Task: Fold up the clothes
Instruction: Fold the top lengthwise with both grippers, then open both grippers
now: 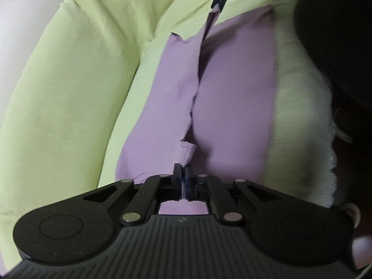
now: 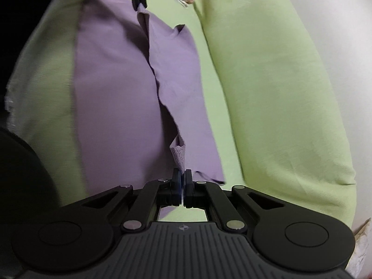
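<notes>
The lilac garment (image 1: 232, 88) is spread on the green-covered sofa seat (image 1: 69, 88), one edge lifted into a ridge. That edge is pinched at one end by the left gripper (image 1: 182, 174) and at the other by the right gripper (image 2: 182, 174). Both sets of jaws are pressed together on the fabric, and each gripper is seen at the far end in the other's view.

1. Setting: a home, most likely a living room or bedroom.
2. Evidence: a soft, padded seat covered by a light green sheet (image 1: 76, 88), with a rounded bolster edge.
3. Evidence: a lilac garment (image 1: 232, 93) laid on it; a plain white wall (image 2: 325, 23) behind.
</notes>
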The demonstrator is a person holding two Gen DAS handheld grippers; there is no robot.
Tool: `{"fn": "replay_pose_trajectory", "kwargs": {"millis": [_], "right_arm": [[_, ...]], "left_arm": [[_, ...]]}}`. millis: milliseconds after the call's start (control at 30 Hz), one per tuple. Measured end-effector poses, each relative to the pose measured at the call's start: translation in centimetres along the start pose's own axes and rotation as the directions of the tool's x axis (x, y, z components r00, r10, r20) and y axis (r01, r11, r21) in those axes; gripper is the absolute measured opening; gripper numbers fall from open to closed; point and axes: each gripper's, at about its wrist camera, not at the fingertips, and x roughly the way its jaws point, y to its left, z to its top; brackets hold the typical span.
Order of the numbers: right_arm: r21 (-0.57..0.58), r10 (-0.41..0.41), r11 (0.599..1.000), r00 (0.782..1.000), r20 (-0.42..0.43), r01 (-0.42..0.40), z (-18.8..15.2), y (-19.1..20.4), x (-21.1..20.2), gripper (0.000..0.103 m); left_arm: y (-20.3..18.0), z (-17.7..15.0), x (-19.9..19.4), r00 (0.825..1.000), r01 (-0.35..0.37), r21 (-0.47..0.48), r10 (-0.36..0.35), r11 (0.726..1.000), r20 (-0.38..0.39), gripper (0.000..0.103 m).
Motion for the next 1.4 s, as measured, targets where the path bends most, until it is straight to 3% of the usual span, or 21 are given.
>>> {"fn": "replay_pose_trajectory", "kwargs": {"millis": [333, 500, 567, 600, 633, 800, 867, 900, 1000, 1400], "right_arm": [[0.045, 0.045, 0.998, 0.998, -0.039, -0.044, -0.1, 1.7, -0.8, 0.0], [0.058, 0.066, 0.996, 0.995, -0.073, -0.062, -0.1, 3.2, 0.9, 0.0], [0.025, 0.049, 0.999, 0.994, -0.094, -0.046, 0.1, 4.3, 0.0, 0.011], [0.01, 0.038, 0.999, 0.994, -0.101, -0.037, 0.4, 4.7, 0.3, 0.024], [-0.001, 0.027, 1.0, 0.995, -0.096, -0.027, 0.6, 5.1, 0.5, 0.028], [-0.006, 0.016, 1.0, 0.996, -0.087, -0.016, 0.5, 5.9, 0.3, 0.026], [-0.02, 0.015, 1.0, 0.997, -0.082, -0.016, 0.5, 6.0, 0.5, 0.021], [-0.028, 0.015, 0.999, 0.997, -0.079, -0.017, 0.6, 6.2, 0.6, 0.015], [-0.006, 0.037, 0.999, 0.996, -0.077, -0.038, 0.4, 5.9, 1.0, 0.0], [0.097, 0.071, 0.993, 0.995, -0.068, -0.065, 0.1, 5.8, -1.0, 0.0]], "left_arm": [[-3.2, -1.3, -1.3, 1.0, 0.005, -0.001, -0.005, 1.0, -0.02, 0.003], [-4.6, -1.3, -0.5, 0.998, -0.036, 0.021, 0.037, 0.999, -0.042, 0.007], [-5.0, -1.0, 0.1, 0.998, -0.052, 0.034, 0.053, 0.998, -0.042, 0.011], [-5.1, -0.8, 0.3, 0.997, -0.057, 0.044, 0.059, 0.997, -0.041, 0.013], [-5.3, -0.5, 0.7, 0.997, -0.066, 0.059, 0.068, 0.996, -0.036, 0.015], [-5.7, -0.4, 0.8, 0.997, -0.077, 0.077, 0.079, 0.994, -0.023, 0.016], [-5.6, -0.4, 1.0, 0.997, -0.076, 0.071, 0.077, 0.995, -0.022, 0.013], [-5.6, -0.3, 1.1, 0.997, -0.074, 0.064, 0.075, 0.995, -0.021, 0.008], [-5.2, 0.1, 1.1, 0.998, -0.067, 0.031, 0.067, 0.997, -0.013, 0.004], [-6.5, 0.2, 0.9, 0.998, -0.054, 0.051, 0.055, 0.997, -0.019, 0.002]]}}
